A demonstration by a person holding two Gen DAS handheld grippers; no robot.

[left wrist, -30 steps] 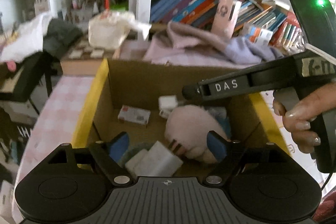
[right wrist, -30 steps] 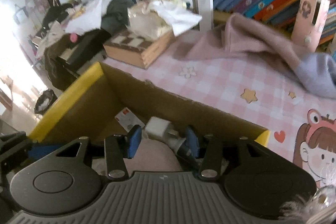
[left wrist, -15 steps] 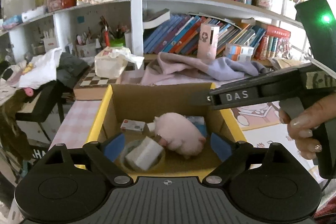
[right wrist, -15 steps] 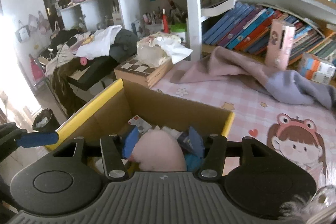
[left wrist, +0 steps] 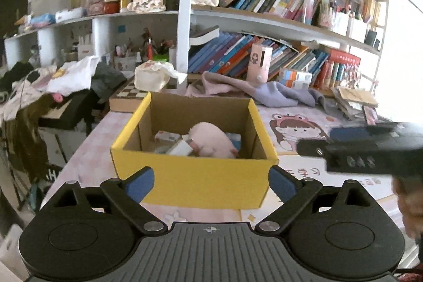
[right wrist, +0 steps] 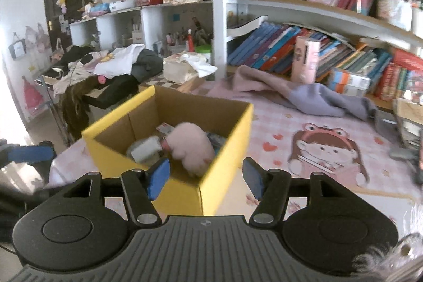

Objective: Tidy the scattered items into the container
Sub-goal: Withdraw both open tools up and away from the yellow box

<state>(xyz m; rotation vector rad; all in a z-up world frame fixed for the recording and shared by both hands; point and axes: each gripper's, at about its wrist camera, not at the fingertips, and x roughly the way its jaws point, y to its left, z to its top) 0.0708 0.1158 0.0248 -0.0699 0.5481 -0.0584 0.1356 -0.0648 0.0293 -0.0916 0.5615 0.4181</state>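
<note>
A yellow cardboard box (left wrist: 190, 176) sits open on my pink checked table (left wrist: 87, 149). Inside it lies a pink plush toy (left wrist: 211, 140), filling the middle, with a white block (left wrist: 181, 148) touching its left side and a small white-and-red carton (left wrist: 166, 136) behind that. My left gripper (left wrist: 210, 183) hovers in front of the box, jaws spread wide, empty. My right gripper (right wrist: 205, 176) hangs beside the box's near corner, also spread and empty.

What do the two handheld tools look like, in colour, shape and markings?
Both are black plastic. The left tool and the right tool each have a ribbed grey-black body, two round discs, silver pivot screws and blue pads on the fingers. The right tool's side carries white letters, blurred.
</note>
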